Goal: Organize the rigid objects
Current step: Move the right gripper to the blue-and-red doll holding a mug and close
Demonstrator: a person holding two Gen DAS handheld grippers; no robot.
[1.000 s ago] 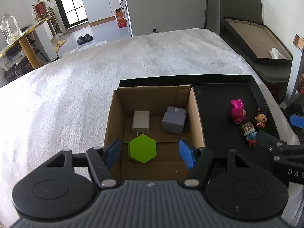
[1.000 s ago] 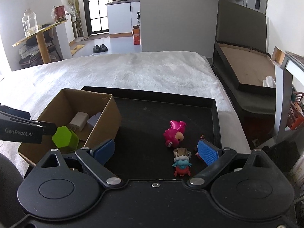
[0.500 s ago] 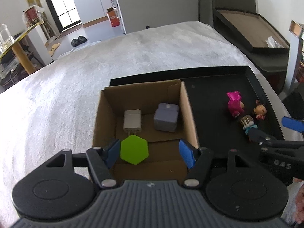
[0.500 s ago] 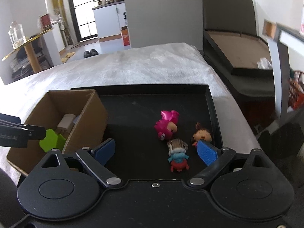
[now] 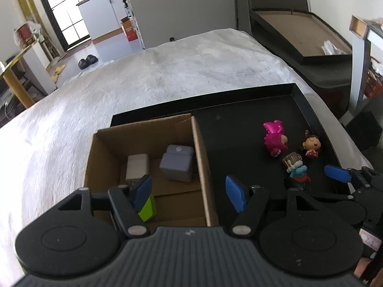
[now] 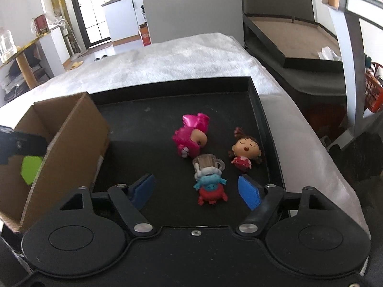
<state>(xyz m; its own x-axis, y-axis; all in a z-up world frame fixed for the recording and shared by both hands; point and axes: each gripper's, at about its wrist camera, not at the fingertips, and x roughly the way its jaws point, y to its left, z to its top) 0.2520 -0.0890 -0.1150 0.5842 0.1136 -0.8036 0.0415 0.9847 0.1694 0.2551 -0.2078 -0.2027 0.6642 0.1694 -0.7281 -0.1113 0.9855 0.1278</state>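
A cardboard box (image 5: 201, 167) stands on the left of a black tray (image 5: 239, 124). In it lie a white charger (image 5: 137, 168), a grey-blue cube (image 5: 177, 162) and a green hexagon block (image 5: 148, 207), partly hidden by my left finger. My left gripper (image 5: 189, 191) is open over the box's right wall. On the tray lie a pink figure (image 6: 191, 137), a red-dressed doll (image 6: 245, 151) and a blue-and-red figure (image 6: 210, 181). My right gripper (image 6: 198, 191) is open around the blue-and-red figure. It also shows in the left wrist view (image 5: 336, 173).
The tray sits on a white fuzzy cover (image 5: 167, 71). A dark chest with an open lid (image 5: 299, 35) stands to the right. The green block shows in the right wrist view (image 6: 30, 168) behind the box wall (image 6: 69, 153).
My left gripper has shifted right, from over the green block to over the box's right wall. My right gripper has moved forward, and the blue-and-red figure now lies between its fingers.
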